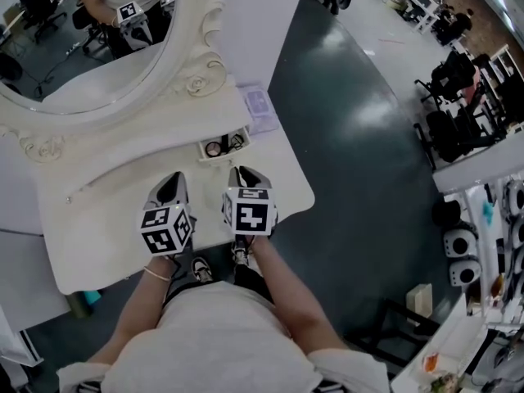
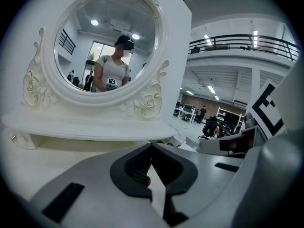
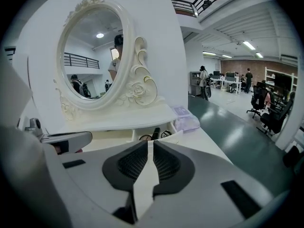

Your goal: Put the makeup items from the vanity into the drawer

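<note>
While both grippers hover over the front of the vanity table [image 1: 98, 219], the left gripper's [image 1: 174, 180] jaws meet at the tips and the right gripper's [image 1: 245, 173] jaws stand a slit apart, empty. Makeup items [image 1: 219, 146] lie in the small open drawer [image 1: 226, 156] beneath the oval mirror [image 1: 82, 39].
</note>
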The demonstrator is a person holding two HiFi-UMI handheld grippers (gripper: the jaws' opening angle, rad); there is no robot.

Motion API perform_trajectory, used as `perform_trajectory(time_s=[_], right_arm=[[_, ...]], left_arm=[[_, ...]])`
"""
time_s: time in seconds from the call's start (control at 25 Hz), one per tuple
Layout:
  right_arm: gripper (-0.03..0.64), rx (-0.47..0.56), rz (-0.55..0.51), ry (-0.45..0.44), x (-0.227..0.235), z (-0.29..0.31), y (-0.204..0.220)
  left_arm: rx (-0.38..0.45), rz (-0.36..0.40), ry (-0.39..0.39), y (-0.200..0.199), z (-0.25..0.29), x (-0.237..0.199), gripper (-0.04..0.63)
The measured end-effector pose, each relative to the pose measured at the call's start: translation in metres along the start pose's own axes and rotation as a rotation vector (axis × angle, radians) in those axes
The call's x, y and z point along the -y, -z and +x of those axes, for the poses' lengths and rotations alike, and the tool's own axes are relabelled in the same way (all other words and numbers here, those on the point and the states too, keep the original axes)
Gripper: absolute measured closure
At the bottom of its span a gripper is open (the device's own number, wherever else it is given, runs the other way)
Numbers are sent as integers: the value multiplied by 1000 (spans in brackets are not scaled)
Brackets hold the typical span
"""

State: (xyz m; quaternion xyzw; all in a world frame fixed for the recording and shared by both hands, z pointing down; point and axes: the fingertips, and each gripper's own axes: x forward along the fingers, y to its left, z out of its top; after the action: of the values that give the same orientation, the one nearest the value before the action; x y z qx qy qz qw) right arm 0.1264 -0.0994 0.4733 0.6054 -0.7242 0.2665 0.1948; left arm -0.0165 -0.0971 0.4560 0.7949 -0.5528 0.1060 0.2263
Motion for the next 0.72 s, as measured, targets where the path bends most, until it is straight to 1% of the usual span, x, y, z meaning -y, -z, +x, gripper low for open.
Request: perform_trajectory(time_s=[0.08,0.24,0.36,0.56,0.72], right_arm=[[575,18,11,-1,1,-4,1],[592,53,47,-48,-6,-14,3],[597,83,59,-61,-15,-22,2],[597,106,83,-43,-24,-32,8],[597,127,126,-12,-24,-44,15]], left_arm=[[0,5,9,1,-2,2,592],[-7,19,29,5,-5,6,592],[-8,28,49,7,-10,7,592],[-11,40,85,11,-23,6,592],[-18,55,118,16,-31,4,592]])
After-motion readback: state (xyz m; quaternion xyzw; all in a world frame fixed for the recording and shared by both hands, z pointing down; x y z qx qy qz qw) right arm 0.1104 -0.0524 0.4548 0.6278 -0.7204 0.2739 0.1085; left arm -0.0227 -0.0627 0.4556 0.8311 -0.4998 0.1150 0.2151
